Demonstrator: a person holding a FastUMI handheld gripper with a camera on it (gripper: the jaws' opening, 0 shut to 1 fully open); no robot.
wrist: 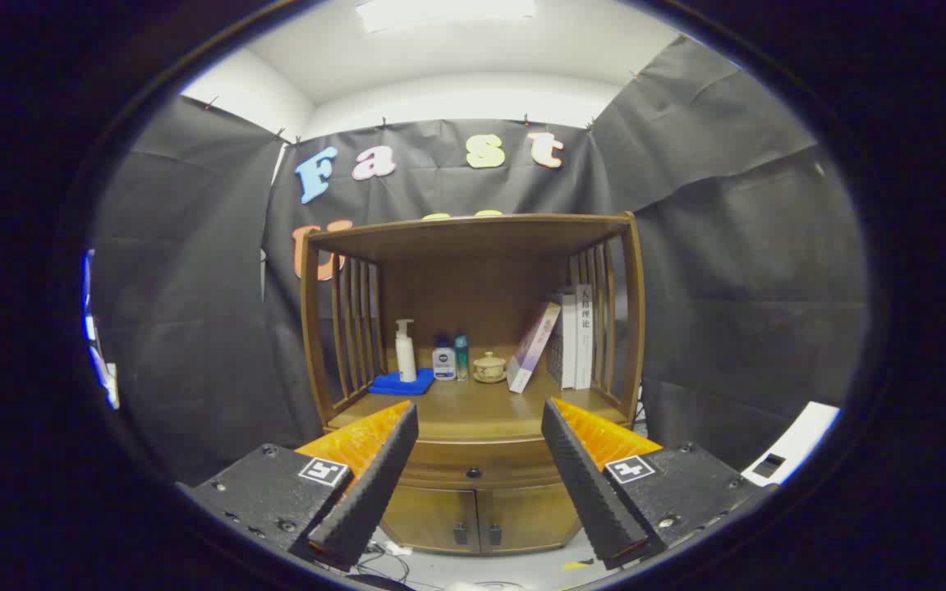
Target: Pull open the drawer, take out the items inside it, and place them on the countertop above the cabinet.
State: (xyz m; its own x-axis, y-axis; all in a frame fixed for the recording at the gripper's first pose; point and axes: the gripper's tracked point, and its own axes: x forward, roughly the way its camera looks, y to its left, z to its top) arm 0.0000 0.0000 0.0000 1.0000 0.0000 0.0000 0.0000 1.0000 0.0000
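One small knob (473, 473) is what this move turns on: it sits dead centre on the closed drawer (473, 465), straight ahead of the tongs (479, 427) and well beyond them, framed in the gap. The tongs are spread wide, holding nothing. The drawer's long axis runs side to side, so I'd guess a straight pull back. Above it, the surface (481, 410) has free room at its front edge; a pump bottle (405, 350) on a blue cloth (401, 383), a small lidded pot (489, 366) and books (571, 336) crowd the back.
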